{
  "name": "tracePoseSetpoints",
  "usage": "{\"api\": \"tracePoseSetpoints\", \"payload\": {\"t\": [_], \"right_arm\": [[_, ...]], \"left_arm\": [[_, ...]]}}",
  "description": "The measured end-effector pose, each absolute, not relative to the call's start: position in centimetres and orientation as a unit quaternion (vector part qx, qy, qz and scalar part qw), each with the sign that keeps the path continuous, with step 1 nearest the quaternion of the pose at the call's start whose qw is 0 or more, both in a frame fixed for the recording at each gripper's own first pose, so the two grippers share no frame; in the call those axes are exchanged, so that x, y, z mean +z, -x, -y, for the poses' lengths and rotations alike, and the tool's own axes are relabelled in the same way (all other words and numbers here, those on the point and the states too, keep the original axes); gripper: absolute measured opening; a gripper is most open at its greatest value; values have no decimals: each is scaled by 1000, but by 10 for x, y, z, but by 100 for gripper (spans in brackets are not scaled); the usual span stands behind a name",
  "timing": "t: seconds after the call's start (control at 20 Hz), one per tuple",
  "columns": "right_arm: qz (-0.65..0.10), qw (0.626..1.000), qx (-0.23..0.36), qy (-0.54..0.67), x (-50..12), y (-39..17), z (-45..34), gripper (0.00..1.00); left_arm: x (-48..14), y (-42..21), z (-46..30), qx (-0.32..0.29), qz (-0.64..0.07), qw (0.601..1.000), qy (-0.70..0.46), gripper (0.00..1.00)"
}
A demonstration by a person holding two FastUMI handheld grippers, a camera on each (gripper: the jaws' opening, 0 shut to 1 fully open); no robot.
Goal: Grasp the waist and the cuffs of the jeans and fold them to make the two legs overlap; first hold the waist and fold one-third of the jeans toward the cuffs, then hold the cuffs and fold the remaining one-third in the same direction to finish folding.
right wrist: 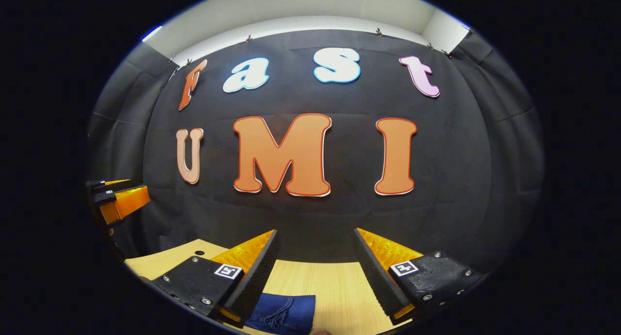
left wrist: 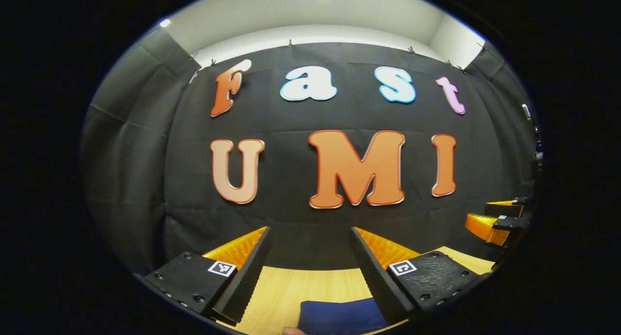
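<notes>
Jeans (left wrist: pixel 339 315) below spread left tool (left wrist: pixel 310 272)

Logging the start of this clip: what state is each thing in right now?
Left tongs: open, holding nothing, raised above the table.
Right tongs: open, holding nothing, raised above the table.
Jeans: lying on the table, not gripped; how far folded cannot be told.

A light wooden table (left wrist: pixel 291 291) (bare grain) meets a black cloth wall (left wrist: pixel 291 117).
</notes>
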State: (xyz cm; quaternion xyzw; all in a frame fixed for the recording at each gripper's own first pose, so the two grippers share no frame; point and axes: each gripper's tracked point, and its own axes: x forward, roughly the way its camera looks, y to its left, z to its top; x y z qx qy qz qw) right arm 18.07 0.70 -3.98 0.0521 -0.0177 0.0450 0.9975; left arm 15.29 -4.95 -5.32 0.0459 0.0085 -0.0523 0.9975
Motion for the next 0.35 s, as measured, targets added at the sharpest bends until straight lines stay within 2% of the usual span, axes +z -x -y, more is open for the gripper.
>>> {"api": "tracePoseSetpoints", "payload": {"t": [0.35], "right_arm": [[8,998,49,-42,-53,-177,-6,96]], "left_arm": [[-61,-146,21,-28,-5,999,-37,99]]}}
